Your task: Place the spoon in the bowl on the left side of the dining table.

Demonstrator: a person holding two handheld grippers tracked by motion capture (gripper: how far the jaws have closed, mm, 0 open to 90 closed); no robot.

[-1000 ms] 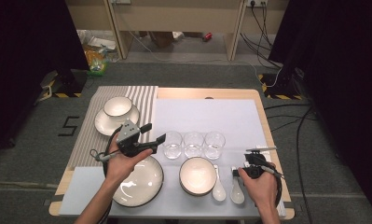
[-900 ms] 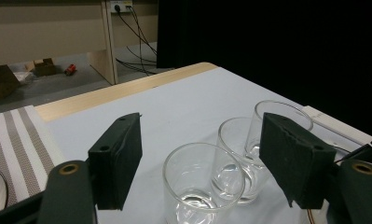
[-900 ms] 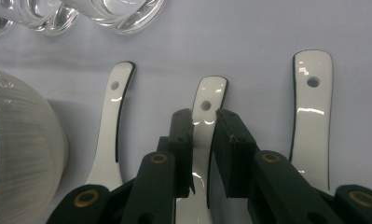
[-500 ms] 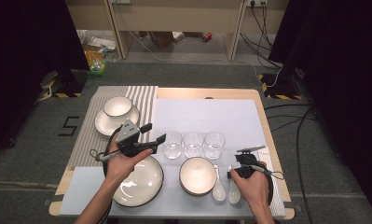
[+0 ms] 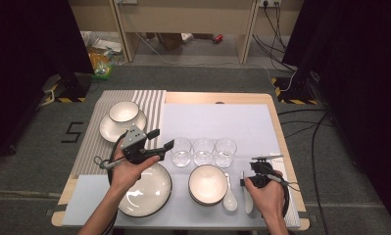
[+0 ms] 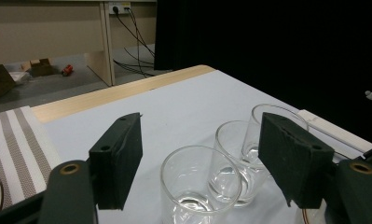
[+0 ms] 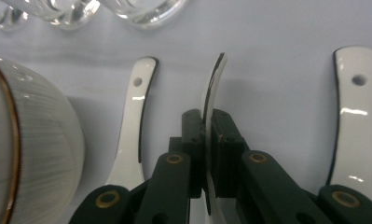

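While a pale blue mat (image 5: 217, 120) covered the wooden table (image 5: 217, 97) in a dim room with grey carpet, the middle spoon (image 7: 213, 86) lay tipped on its edge just right of the white bowl (image 5: 207, 183), its long axis running away from the person, handle end toward the three glasses (image 5: 203, 151). The right gripper (image 7: 207, 154), whose jaws had just been closing, pinched that spoon's handle, the right hand (image 5: 266, 193) low over the mat's near edge. The left gripper (image 6: 200, 163) hovered level with jaws wide apart, aimed at the glasses.
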